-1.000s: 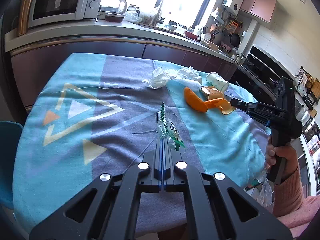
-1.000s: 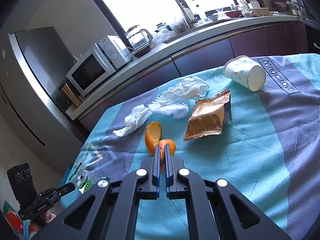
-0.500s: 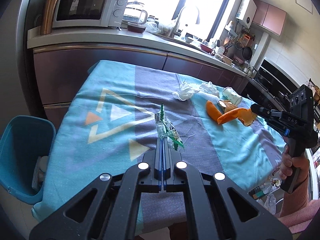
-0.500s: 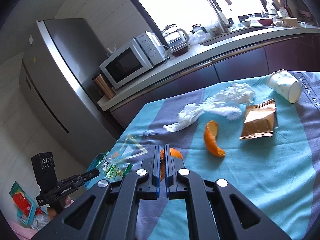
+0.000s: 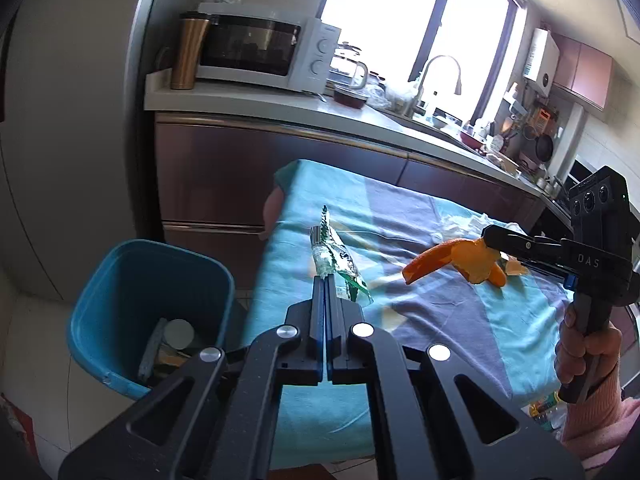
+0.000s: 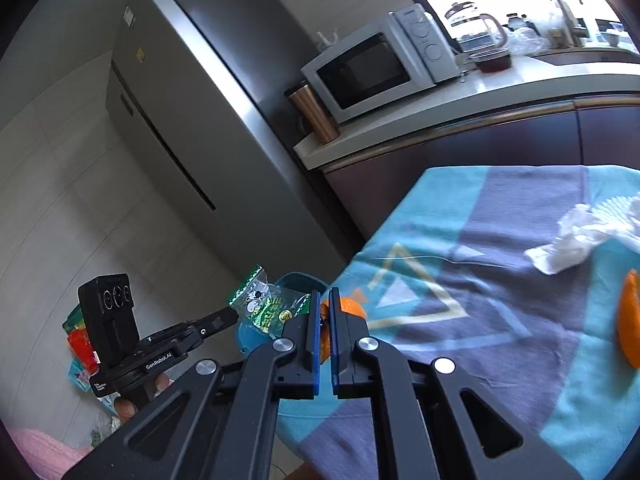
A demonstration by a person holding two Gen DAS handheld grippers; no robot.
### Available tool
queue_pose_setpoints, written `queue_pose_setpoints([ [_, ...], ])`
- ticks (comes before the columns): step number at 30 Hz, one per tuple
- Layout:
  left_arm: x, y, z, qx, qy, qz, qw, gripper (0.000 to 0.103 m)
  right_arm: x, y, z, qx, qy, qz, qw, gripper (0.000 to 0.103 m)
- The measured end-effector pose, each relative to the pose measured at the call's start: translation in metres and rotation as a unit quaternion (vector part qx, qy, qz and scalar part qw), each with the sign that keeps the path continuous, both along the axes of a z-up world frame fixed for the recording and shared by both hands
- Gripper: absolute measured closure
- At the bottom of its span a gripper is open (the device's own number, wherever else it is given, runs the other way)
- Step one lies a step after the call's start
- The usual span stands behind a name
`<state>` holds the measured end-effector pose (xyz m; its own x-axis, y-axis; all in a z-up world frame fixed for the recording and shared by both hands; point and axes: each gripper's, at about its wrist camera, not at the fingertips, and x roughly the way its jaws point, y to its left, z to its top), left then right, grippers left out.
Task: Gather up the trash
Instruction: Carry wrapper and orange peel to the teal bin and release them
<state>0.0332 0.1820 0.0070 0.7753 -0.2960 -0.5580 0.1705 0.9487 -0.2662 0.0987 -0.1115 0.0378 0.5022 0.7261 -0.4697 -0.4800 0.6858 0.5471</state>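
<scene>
The left gripper (image 5: 327, 280) is clamped on a green wrapper (image 5: 334, 258), the right gripper (image 6: 325, 298) on an orange peel (image 5: 460, 258), both held above the table edge (image 5: 272, 264) near the blue bin (image 5: 152, 312).

materials and finishes

glossy, crinkled plastic wrapper (image 5: 336, 262), green and clear. matt, pitted orange peel (image 5: 460, 260). matt black plastic left gripper (image 5: 326, 284) and right gripper (image 6: 326, 312), with shiny metal screws. soft woven tablecloth (image 5: 440, 320), lightly creased. smooth blue plastic bin (image 5: 120, 280). crumpled white tissue (image 6: 576, 244). brushed steel fridge (image 6: 192, 100). glossy white microwave (image 5: 260, 52).
</scene>
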Motion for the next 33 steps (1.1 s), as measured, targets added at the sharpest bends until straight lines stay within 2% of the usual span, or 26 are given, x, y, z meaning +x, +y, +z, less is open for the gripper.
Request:
queue_pose_setpoints([
  [9, -0.001, 0.076, -0.013, 0.008, 0.018, 0.088, 0.9959, 0.102, 0.037, 0.106, -0.006, 0.001, 0.018, 0.104, 0.994, 0.100],
  [16, 0.007, 0.112, -0.041, 0.010, 0.053, 0.127, 0.9904, 0.102, 0.058, 0.171, -0.031, -0.026, 0.053, 0.141, 0.988, 0.100],
  [27, 0.030, 0.130, -0.084, 0.015, 0.106, 0.146, 0.9835, 0.102, 0.077, 0.223, -0.082, -0.084, 0.112, 0.159, 0.977, 0.100],
  [29, 0.036, 0.131, -0.093, 0.006, 0.116, 0.141, 0.9832, 0.102, 0.079, 0.228, -0.090, -0.093, 0.125, 0.160, 0.975, 0.096],
  [33, 0.049, 0.135, -0.112, -0.015, 0.138, 0.142, 0.9800, 0.101, 0.083, 0.224, -0.096, -0.094, 0.137, 0.147, 0.975, 0.094],
])
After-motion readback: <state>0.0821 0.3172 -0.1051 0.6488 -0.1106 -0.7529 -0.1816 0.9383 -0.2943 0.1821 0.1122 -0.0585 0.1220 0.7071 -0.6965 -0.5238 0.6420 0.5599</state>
